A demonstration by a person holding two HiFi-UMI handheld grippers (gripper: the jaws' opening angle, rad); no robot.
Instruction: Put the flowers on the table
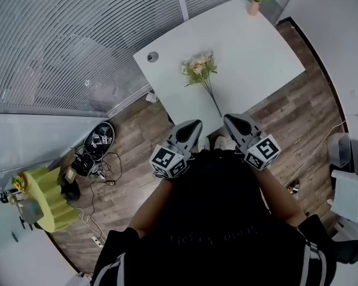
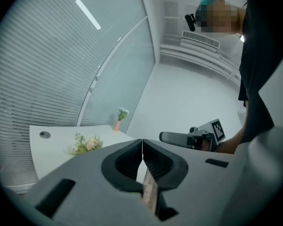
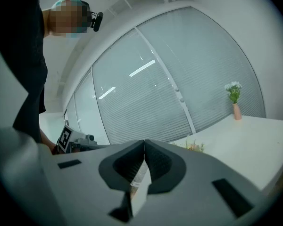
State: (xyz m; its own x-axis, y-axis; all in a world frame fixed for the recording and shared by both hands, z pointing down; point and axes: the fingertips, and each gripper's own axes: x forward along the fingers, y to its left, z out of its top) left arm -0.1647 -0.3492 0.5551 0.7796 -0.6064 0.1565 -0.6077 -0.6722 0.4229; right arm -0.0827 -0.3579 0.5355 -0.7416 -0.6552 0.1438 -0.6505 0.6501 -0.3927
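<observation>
Both hand-held grippers are hovering side by side near the closest edge of the white table (image 1: 268, 52). The left gripper (image 1: 193, 126) and the right gripper (image 1: 229, 120) are each pointing forward with their tips angling slightly toward one another. Each gripper's own view is showing its jaws pressed together with nothing between them. The person's forearms are reaching out from the dark top (image 1: 221, 219), elbows bent outward, hands gripping behind the marker cubes (image 1: 169, 161). Those cubes are carrying only black-and-white square patterns, no letters. Faint print is running across the dark top, but it is too dim to read. A wooden floor (image 1: 137, 159) is spreading beneath the table, and slatted blinds (image 1: 65, 34) are filling the wall behind it. The flowers (image 1: 198, 69), a small bunch of pale blooms and green leaves, are lying flat near the middle of the table. Their long stem is trailing back toward the person, its end showing just ahead of the right gripper's tips, and neither gripper is holding it. A small pinkish vase (image 1: 253, 7) of white blossoms is standing upright at the far corner. A round fitting (image 1: 152, 56) is sitting in the tabletop to the left of the flowers.
</observation>
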